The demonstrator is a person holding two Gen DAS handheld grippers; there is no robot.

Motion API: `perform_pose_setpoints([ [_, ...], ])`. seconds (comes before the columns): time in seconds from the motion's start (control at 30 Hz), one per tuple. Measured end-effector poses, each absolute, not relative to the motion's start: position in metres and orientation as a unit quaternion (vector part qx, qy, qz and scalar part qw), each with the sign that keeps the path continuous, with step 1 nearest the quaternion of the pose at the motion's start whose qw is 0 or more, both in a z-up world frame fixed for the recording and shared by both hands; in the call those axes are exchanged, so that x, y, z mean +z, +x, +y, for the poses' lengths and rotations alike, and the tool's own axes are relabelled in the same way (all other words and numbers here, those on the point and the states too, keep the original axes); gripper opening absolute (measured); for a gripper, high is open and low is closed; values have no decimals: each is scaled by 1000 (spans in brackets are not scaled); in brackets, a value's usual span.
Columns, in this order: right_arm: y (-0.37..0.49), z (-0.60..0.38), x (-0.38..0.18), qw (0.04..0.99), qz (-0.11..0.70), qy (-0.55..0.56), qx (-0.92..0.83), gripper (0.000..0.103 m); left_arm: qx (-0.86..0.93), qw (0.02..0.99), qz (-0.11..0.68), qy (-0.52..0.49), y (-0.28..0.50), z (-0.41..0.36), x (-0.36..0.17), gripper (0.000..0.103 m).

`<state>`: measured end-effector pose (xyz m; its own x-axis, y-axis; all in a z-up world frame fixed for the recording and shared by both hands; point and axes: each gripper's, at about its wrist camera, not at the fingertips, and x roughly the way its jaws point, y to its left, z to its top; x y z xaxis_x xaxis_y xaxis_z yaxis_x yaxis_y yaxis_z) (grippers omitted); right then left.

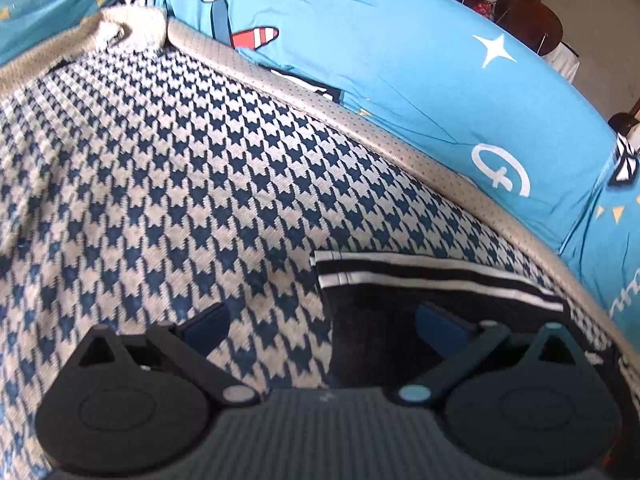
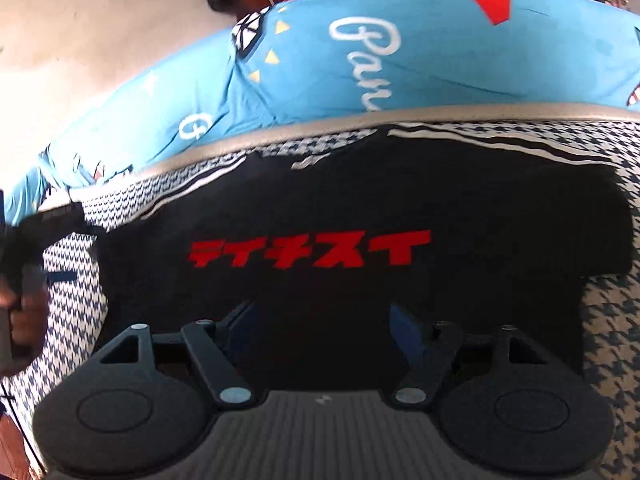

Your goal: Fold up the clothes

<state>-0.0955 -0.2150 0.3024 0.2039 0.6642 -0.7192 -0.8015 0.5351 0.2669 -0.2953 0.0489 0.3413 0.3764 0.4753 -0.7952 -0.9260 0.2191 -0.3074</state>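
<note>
One black garment (image 2: 360, 208), two spread tongs (image 2: 320, 320)

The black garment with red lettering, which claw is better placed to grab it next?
Probably right: the right claw sits open over the black garment with red lettering; the left claw straddles only its striped edge.

Left gripper (image 1: 322, 326): jaws spread wide, nothing between pads, angled downward. Right gripper (image 2: 324, 320): jaws apart, nothing clamped, angled downward. Person's hand (image 2: 18, 300) at left edge, blurred.
</note>
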Motion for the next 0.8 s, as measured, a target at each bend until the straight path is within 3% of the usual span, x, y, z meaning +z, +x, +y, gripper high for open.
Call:
perform_pose_setpoints([
  [0.43,-100,-205,285,748,448,-99,480,75,452,741,279,-412,-284,67,334,102],
  [0.67,-102,-203,283,743,448,-104,487,78,429,757,281,-404,-275,69,332,65],
  [0.8,-102,-202,283,741,448,-107,489,80,432,761,282,-393,-272,69,331,53],
])
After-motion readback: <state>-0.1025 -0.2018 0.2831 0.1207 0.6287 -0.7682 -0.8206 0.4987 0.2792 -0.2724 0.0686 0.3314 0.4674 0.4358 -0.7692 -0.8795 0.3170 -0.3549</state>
